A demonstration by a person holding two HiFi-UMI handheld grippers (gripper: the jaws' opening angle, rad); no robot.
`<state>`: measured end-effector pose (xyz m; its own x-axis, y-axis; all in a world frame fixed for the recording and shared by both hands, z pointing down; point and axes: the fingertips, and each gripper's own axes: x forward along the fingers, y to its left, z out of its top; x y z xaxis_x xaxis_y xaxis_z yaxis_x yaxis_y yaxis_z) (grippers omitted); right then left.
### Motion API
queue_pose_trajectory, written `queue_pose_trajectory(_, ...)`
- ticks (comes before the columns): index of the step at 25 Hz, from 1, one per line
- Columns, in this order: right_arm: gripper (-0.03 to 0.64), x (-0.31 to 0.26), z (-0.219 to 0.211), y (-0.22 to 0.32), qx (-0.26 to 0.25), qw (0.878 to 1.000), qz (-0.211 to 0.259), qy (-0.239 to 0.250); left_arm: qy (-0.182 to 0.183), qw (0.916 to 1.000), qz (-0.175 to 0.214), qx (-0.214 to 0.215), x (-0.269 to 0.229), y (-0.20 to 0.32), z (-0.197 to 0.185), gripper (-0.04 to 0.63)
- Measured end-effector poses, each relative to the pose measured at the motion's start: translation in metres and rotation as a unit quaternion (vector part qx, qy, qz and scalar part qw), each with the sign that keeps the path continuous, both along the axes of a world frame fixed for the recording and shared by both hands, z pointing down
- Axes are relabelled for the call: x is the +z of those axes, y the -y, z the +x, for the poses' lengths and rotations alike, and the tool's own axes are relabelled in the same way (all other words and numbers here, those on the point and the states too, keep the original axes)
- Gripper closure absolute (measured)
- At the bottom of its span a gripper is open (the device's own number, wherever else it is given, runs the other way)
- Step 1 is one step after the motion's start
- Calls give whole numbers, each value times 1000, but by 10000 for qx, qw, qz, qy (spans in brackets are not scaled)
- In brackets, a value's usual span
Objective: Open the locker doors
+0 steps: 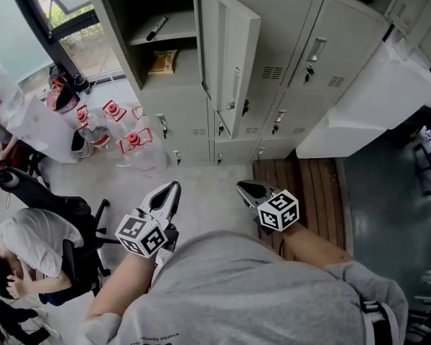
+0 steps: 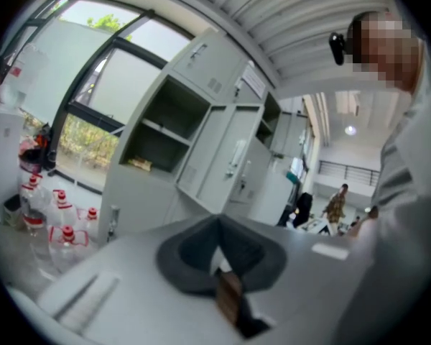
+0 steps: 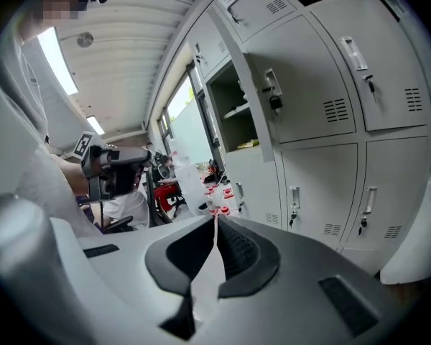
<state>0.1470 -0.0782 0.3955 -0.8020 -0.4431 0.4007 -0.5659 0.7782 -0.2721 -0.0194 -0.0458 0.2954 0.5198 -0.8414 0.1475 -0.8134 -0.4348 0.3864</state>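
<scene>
A bank of grey lockers (image 1: 287, 70) stands ahead of me. One upper door (image 1: 226, 52) hangs open, and its compartment holds a yellow snack bag (image 1: 162, 62) and, on the shelf above, a dark stick-like object (image 1: 156, 29). The same open door (image 3: 248, 77) shows in the right gripper view, and the open compartment (image 2: 158, 131) in the left gripper view. The neighbouring door (image 1: 317, 45) with its handle is closed. My left gripper (image 1: 174, 187) (image 2: 217, 220) and right gripper (image 1: 243, 187) (image 3: 215, 216) are both held low over the floor, well short of the lockers. Both are shut and hold nothing.
Several clear water jugs with red caps (image 1: 126, 131) stand on the floor left of the lockers. A person (image 1: 29, 246) sits in an office chair at lower left. A white-covered bulk (image 1: 366, 106) stands at the right, with wooden slats (image 1: 312, 192) on the floor before it.
</scene>
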Motion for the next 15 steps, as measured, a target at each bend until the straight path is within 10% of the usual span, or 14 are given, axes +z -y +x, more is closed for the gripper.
queue_pose_trajectory(9, 606, 82, -115, 3, 476, 9875, -352, -1458, 22, 9982, -252, 543, 84, 4, -141, 592)
queue_pose_trajectory(15, 604, 125, -162, 31, 1255, 9765, -1014, -1430, -144, 9961, -548, 673, 149, 23, -204, 592)
